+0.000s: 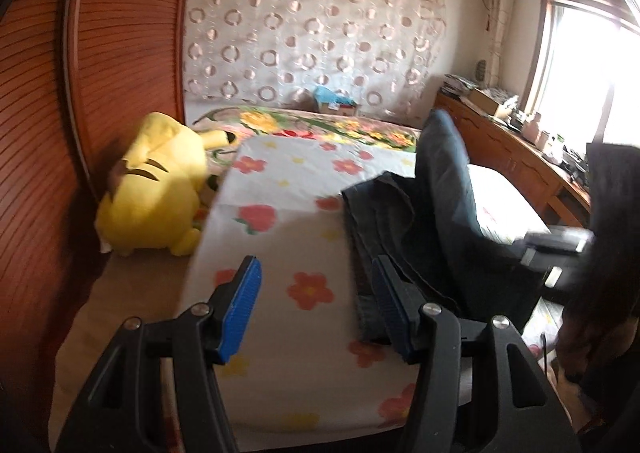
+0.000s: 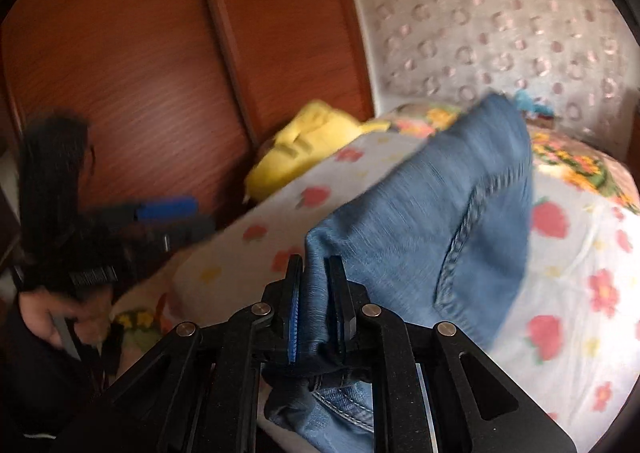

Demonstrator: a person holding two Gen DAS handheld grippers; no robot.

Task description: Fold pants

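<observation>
Right gripper point(image 2: 314, 309) is clamped on a bunched edge of the jeans point(image 2: 432, 213), denim pinched between its pads and a wad of cloth hanging below the jaws. From there the fabric rises in an arched flap over the bed point(image 2: 580, 237). In the left wrist view the jeans point(image 1: 404, 221) look dark, part lying on the floral sheet toward the right side of the bed point(image 1: 280, 221), part lifted up in a tall flap. Both pictures are motion-blurred.

Left gripper point(image 1: 316, 309) has its jaws apart with nothing between them. Its right finger sits just beside the near edge of the jeans; I cannot tell whether it touches. It hangs over bare sheet.

Step in hand, as I read it: a fold, one end of the jeans being carried over the rest by the right gripper alone.

Next move likely calls for laying the lifted end flat onto the part on the bed, edges lined up, before letting go. The left gripper could pin or take the near edge so the lower layer doesn't drag. Denim is stiff and heavy, so the flap may flop off line.

Yellow plush point(image 1: 156, 189) lies at the bed's left edge by the wardrobe point(image 1: 100, 73), well clear.
</observation>
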